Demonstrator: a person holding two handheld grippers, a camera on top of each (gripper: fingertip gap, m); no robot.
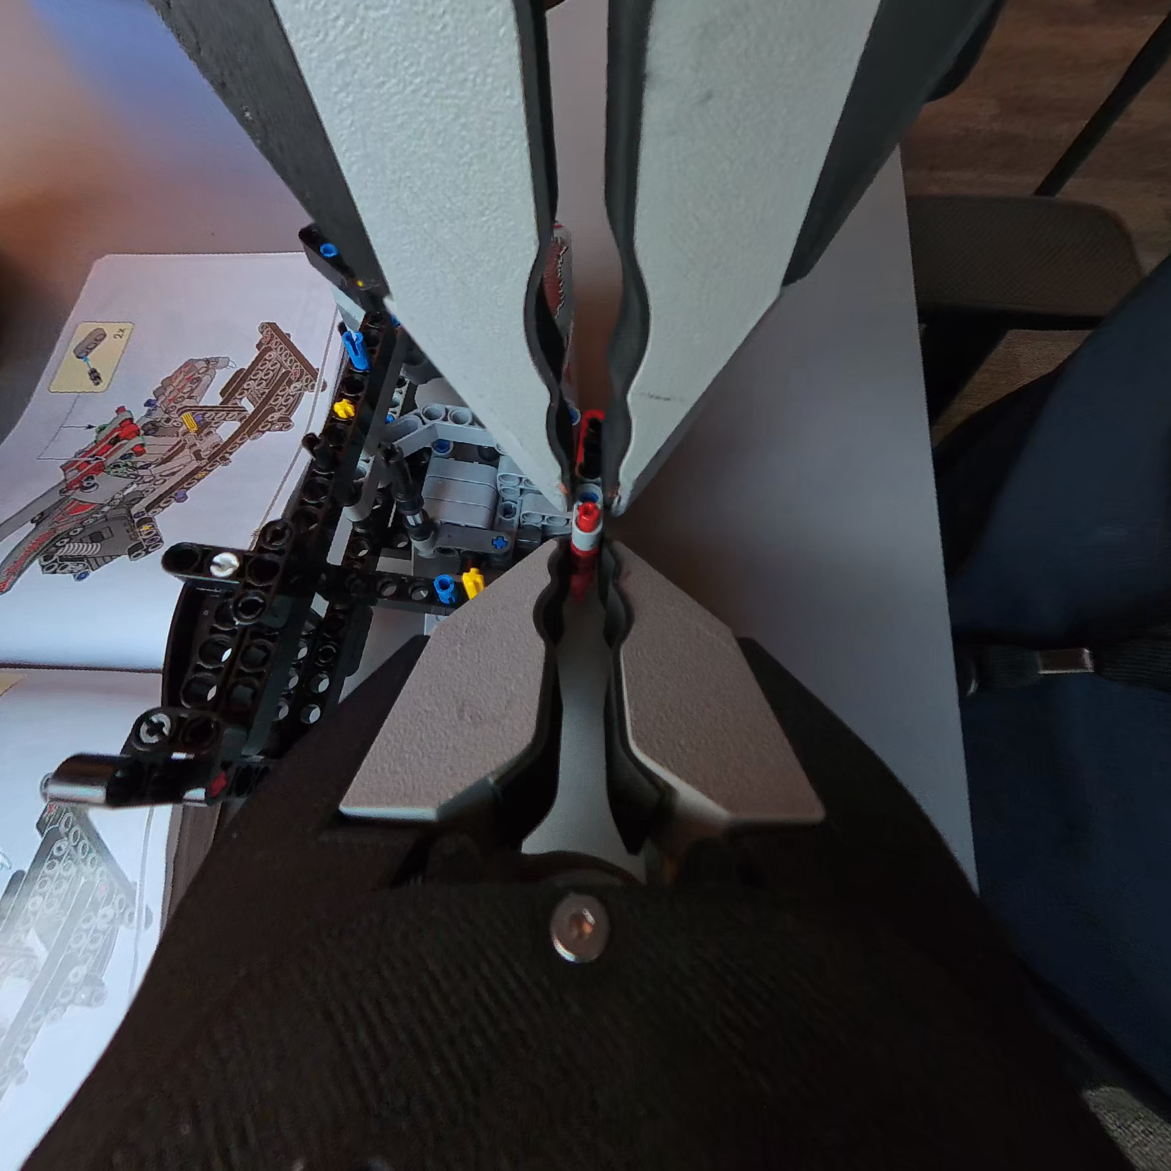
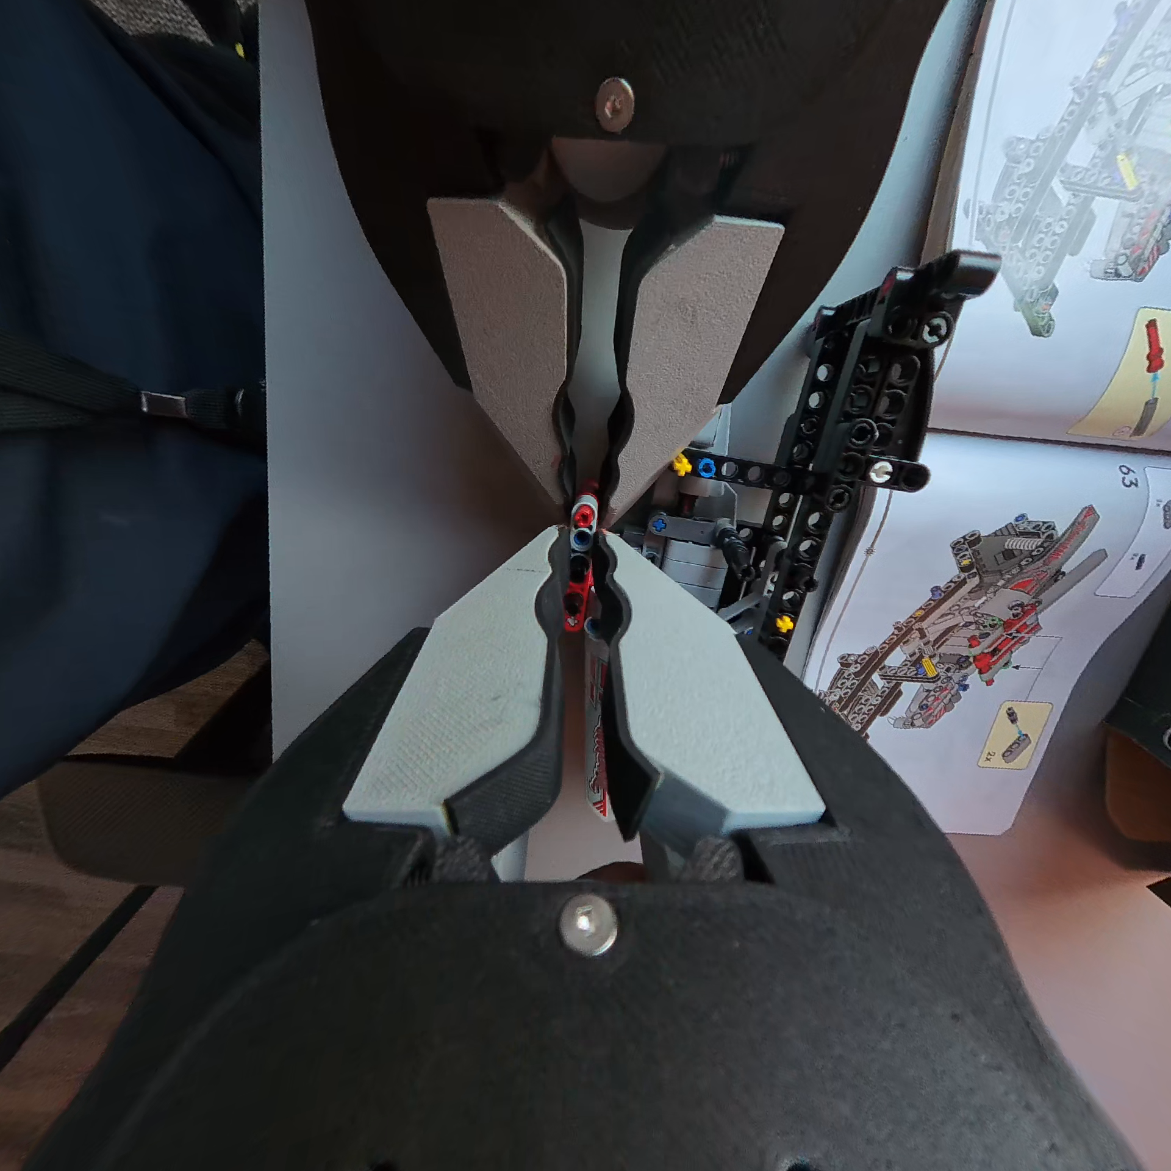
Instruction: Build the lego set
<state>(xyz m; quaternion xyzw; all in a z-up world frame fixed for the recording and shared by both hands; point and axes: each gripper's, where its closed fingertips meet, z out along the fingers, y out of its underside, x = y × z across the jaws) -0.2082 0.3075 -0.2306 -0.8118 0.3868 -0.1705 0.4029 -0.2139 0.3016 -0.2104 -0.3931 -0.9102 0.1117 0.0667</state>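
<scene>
Two hand-held grippers meet tip to tip over a pale grey table (image 1: pixel 792 443). Left wrist view: the left gripper (image 1: pixel 586 557) enters from below, its grey fingers (image 1: pixel 481 684) drawn nearly together and pinching a small red pin (image 1: pixel 583 573) fitted into a grey connector (image 1: pixel 586 526). The right gripper (image 1: pixel 589 488) descends from above, its jaws likewise almost closed on a red beam (image 1: pixel 591 447) with black holes. Pin and beam touch end to end at the point where the four fingertips converge.

Right wrist view: the same junction seen from the opposite side. The right gripper (image 2: pixel 586 538) rises from below, clamped narrowly on the red beam (image 2: pixel 578 589), whose printed red-and-grey length (image 2: pixel 599 748) runs back between the fingers toward the camera. The left gripper (image 2: pixel 589 500) hangs from above, closed on the red pin (image 2: pixel 586 500) and grey connector (image 2: pixel 584 516).

Beside the junction, resting on the table, stands the partly built model (image 1: pixel 272 621): a black frame of holed beams carrying blue and yellow pins, with a light grey block section (image 1: pixel 469 488) nearest the fingertips. In the right wrist view the model (image 2: pixel 843 443) lies just right of the grippers. An open instruction booklet (image 1: pixel 158 412) lies beyond the model, partly under it. A dark blue bag (image 1: pixel 1077 570) sits off the table edge.
</scene>
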